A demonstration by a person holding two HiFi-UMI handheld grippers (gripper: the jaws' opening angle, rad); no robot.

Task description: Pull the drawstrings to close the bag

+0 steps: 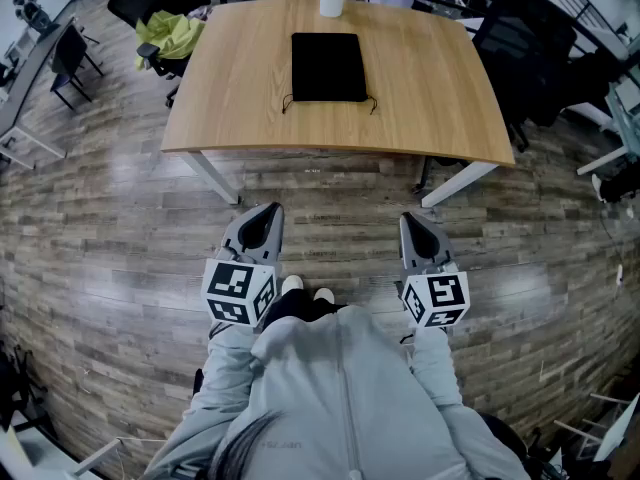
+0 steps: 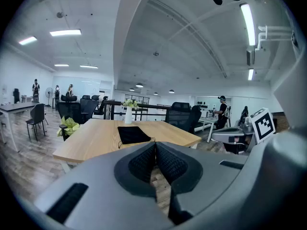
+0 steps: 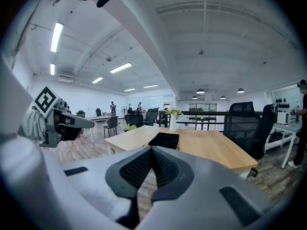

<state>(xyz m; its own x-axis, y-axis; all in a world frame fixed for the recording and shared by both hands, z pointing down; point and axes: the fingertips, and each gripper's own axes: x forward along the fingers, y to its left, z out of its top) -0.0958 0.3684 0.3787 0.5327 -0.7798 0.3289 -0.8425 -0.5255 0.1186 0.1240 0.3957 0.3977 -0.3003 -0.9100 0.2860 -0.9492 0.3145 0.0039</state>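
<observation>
Grey left claw [image 1: 268, 214] and right claw [image 1: 411, 224] both pressed together, empty, far from the bag [image 1: 328, 66].

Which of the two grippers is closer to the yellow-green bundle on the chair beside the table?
Left. The left gripper hangs over the floor short of the table, on the yellow-green bundle's side; the right gripper is level with it but farther across.

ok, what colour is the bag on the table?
The bag is plain black. The head view shows it best.
</observation>
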